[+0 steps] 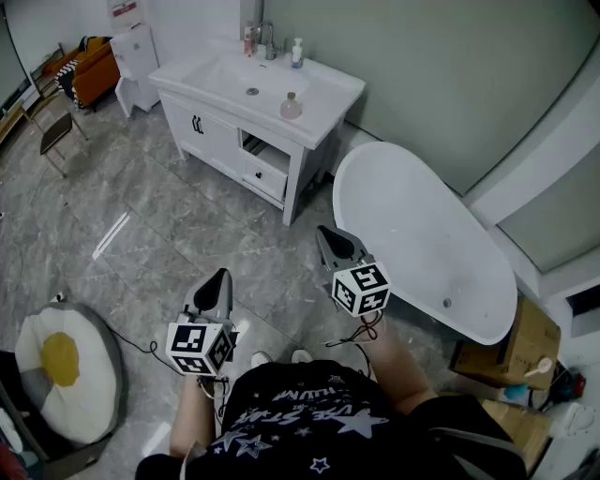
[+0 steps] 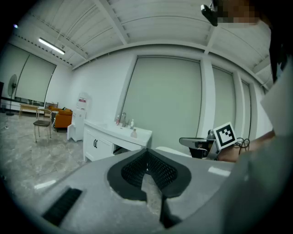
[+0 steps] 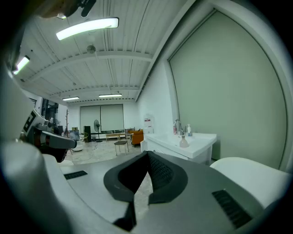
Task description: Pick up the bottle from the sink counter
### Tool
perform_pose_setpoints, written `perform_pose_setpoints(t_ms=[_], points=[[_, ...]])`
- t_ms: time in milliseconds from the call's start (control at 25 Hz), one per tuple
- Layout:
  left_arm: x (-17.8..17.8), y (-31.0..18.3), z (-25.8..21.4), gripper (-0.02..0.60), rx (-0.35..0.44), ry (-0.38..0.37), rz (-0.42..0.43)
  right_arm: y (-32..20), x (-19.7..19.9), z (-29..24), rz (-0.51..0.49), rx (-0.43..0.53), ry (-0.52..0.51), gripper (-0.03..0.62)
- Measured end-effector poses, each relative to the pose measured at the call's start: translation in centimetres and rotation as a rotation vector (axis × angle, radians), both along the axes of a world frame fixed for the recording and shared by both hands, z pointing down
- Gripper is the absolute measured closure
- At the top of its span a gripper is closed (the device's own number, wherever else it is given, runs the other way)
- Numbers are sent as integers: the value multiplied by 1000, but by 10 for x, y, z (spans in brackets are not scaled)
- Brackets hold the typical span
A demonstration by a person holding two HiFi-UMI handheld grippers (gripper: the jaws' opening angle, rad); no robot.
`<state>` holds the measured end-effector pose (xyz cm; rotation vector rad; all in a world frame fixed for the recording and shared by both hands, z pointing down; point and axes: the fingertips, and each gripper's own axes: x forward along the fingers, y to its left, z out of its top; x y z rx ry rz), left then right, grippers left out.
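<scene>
Small squat pinkish bottle [image 1: 291, 106] stood at front right corner of white sink counter [image 1: 323, 92]. Left gripper [image 1: 222, 276], right gripper [image 1: 325, 232] hung closed, empty, well apart from counter. Black star-print shirt [image 1: 309, 412] lettering unreadable.

Lettering on the black shirt [image 1: 300, 412] and the wall sign [image 1: 121, 7] cannot be read

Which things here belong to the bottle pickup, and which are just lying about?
Job: sink counter, round bottle, pump bottle, left claw, right claw, both shut, empty.
Lying about: bathtub, egg cushion, orange sofa, cardboard box.
</scene>
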<state>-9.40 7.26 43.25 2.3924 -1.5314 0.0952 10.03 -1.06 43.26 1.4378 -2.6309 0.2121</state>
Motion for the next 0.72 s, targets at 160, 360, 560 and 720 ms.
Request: perform_pose_setpoints(t_ms=[160, 360, 560, 720], points=[[5, 5, 6, 561, -8, -23, 1, 6, 7, -2, 2, 13, 14, 592], [10, 11, 7, 561, 4, -37, 13, 13, 11, -2, 10, 7, 27, 592], [4, 18, 21, 561, -32, -19, 18, 23, 3, 5, 11, -14, 29, 592], [-12, 22, 32, 561, -44, -24, 34, 25, -16, 8, 1, -24, -12, 592]])
